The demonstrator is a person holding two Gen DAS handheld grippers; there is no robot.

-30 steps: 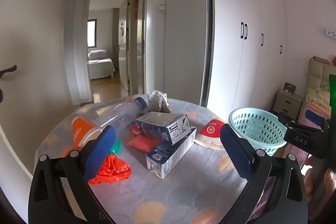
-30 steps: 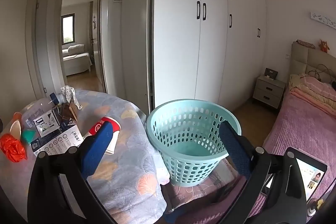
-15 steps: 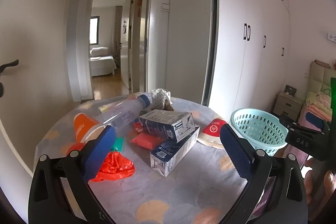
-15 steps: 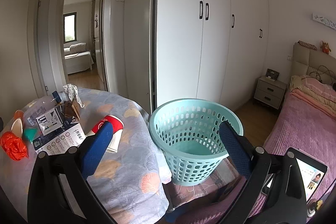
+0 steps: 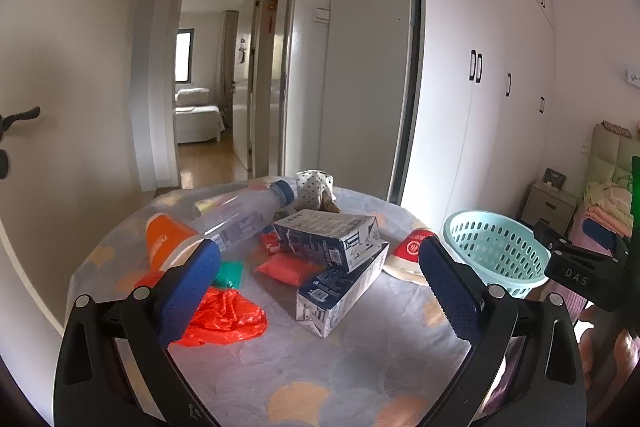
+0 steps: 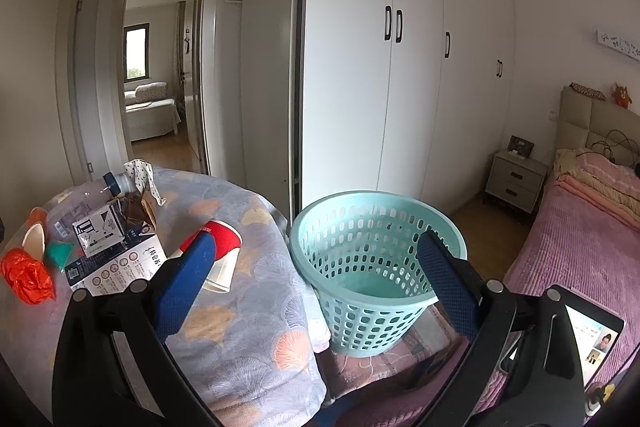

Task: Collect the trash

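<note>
Left wrist view: the left gripper hangs wide open over the round table, holding nothing. Between its blue pads lies the trash: two stacked cartons, a clear plastic bottle on its side, an orange cup, a crumpled red plastic bag and a red paper cup. The teal laundry basket stands just beside the table's edge. The right gripper, equally spread and empty, hovers before the basket, with a pink bed beyond.

Two cartons – two cups – one bottle – one basket.
</note>
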